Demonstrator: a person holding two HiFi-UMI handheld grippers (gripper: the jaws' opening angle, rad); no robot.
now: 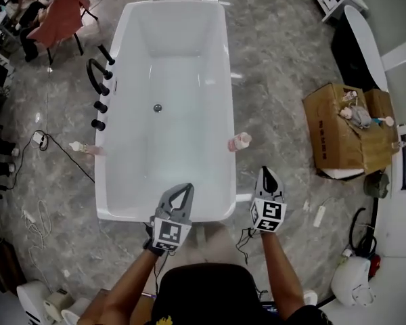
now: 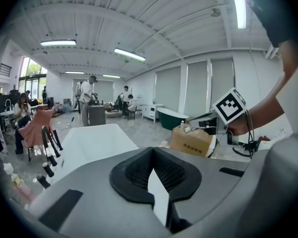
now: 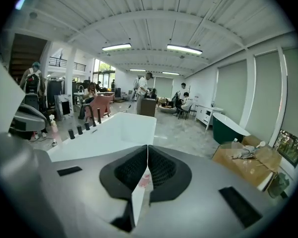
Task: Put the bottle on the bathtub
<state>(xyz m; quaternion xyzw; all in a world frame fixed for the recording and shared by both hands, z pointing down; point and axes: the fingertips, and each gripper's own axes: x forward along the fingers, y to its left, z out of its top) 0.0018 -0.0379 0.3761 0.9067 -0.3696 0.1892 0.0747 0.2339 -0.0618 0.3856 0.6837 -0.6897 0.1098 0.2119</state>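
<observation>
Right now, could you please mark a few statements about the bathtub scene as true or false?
1. A pink bottle stands on the right rim of the bathtub. True.
2. The right gripper holds a bottle. False: its jaws are shut on nothing.
3. The black tap fittings sit on the tub's right rim. False: they line its left rim in the head view.
4. A cardboard box sits on the floor to the right of the tub. True.
5. A second pink bottle lies inside the tub. False: it is outside the tub, on the floor to its left.
</observation>
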